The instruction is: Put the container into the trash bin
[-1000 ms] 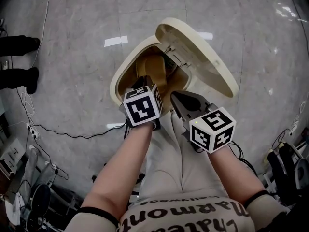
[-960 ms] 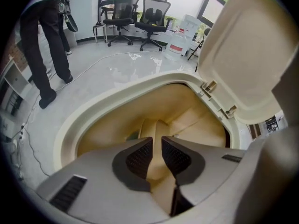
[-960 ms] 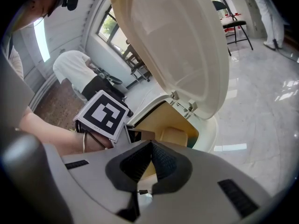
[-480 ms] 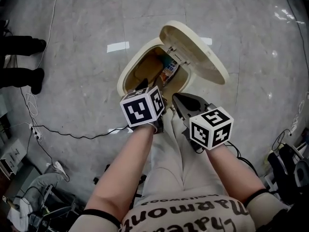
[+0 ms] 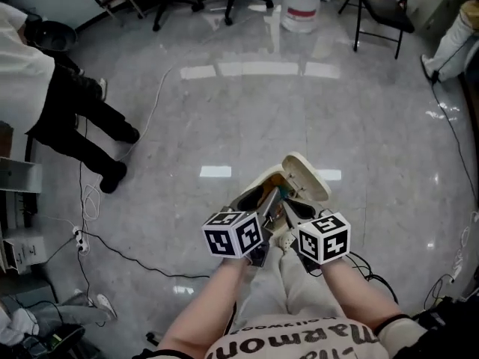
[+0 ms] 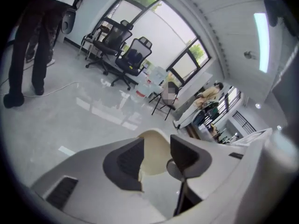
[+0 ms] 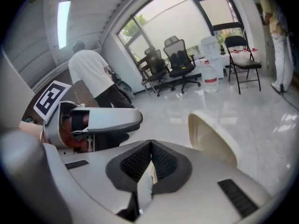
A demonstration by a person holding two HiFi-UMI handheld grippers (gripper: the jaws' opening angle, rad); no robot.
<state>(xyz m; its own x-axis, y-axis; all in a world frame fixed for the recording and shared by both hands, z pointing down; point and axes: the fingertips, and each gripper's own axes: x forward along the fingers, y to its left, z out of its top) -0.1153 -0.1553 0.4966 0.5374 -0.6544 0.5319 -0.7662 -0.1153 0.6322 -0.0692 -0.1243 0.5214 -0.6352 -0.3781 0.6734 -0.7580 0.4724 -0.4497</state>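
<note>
Grey floor (image 5: pixel 299 111) w/ trash bin (image 5: pixel 253 191), lid (image 5: pixel 307 176) up; person (image 5: pixel 45 88) standing left.

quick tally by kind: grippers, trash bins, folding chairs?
grippers: 2 (left gripper, jaws opening, nothing between them; right gripper, shut, empty)
trash bin: 1
folding chair: 1
total: 4

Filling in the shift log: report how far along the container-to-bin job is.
Done, it seems: neither tool holds a container. The left tool has its jaws opening with nothing between them; the right tool is shut and empty. In hand: nothing. Left: possibly lowering the lid of the trash bin, which stands open. The bin's contents are too small to confirm.
</note>
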